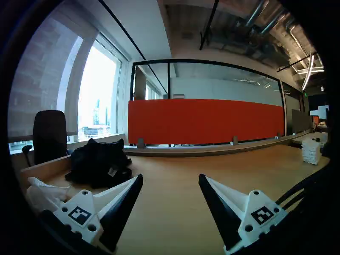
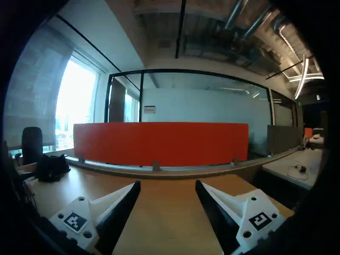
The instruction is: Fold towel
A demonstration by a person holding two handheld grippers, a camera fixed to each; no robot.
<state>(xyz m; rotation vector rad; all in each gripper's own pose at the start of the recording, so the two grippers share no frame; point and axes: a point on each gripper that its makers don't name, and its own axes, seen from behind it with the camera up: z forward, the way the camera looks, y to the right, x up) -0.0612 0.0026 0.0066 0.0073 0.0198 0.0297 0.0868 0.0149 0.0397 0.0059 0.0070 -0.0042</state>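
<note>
In the left gripper view a crumpled white towel (image 1: 42, 192) lies on the wooden table (image 1: 178, 170) at the far left, beside my left finger. My left gripper (image 1: 170, 176) hovers low over the table, open, with nothing between its fingers. A stack of folded white towels (image 1: 311, 151) stands at the table's far right. In the right gripper view my right gripper (image 2: 168, 182) is open too, over bare wood of the table (image 2: 170, 199), holding nothing.
A black heap of fabric or a bag (image 1: 100, 163) (image 2: 51, 166) sits at the left of the table, with a black chair (image 1: 49, 135) behind it. An orange divider (image 1: 204, 121) (image 2: 161, 143) runs along the back edge. To the right stands a white desk (image 2: 297, 168).
</note>
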